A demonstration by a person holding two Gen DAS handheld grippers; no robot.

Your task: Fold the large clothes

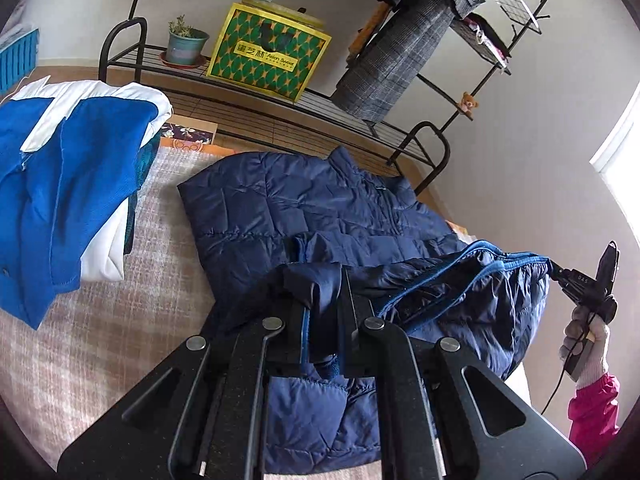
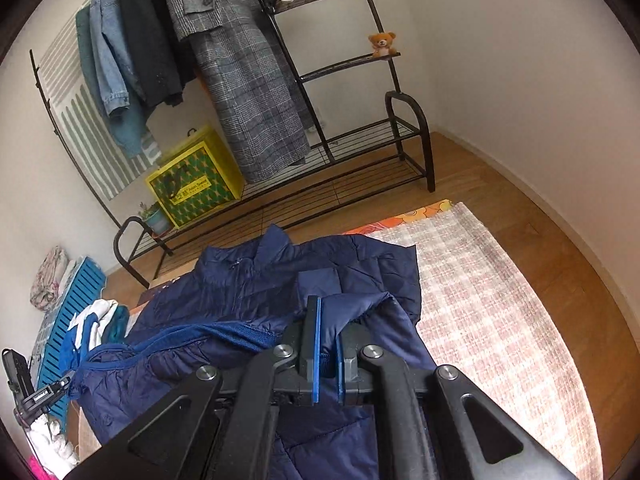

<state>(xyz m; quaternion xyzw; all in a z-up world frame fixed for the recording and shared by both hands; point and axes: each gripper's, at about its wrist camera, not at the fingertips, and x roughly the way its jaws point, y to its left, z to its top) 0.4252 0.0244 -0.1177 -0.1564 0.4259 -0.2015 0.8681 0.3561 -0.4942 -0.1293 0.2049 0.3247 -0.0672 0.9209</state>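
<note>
A navy quilted puffer jacket (image 1: pixel 304 200) lies on a checked pink-and-white mat (image 1: pixel 100 340), collar toward the rack. My left gripper (image 1: pixel 324 300) is shut on a fold of its hem edge and holds it raised. My right gripper (image 2: pixel 328 320) is shut on the other end of the same hem, also lifted. The blue ribbed hem (image 2: pixel 224 334) stretches between the two grippers. The right gripper also shows in the left wrist view (image 1: pixel 560 272), held by a gloved hand. The left gripper shows at the left edge of the right wrist view (image 2: pixel 60 386).
A folded blue-and-white garment (image 1: pixel 68 184) lies left of the jacket. A black metal clothes rack (image 2: pixel 360 168) stands behind with hanging coats (image 2: pixel 248 80), a yellow-green box (image 2: pixel 196 184), a potted plant (image 1: pixel 186 42). A blue slatted crate (image 2: pixel 68 320) stands on the wooden floor (image 2: pixel 520 200).
</note>
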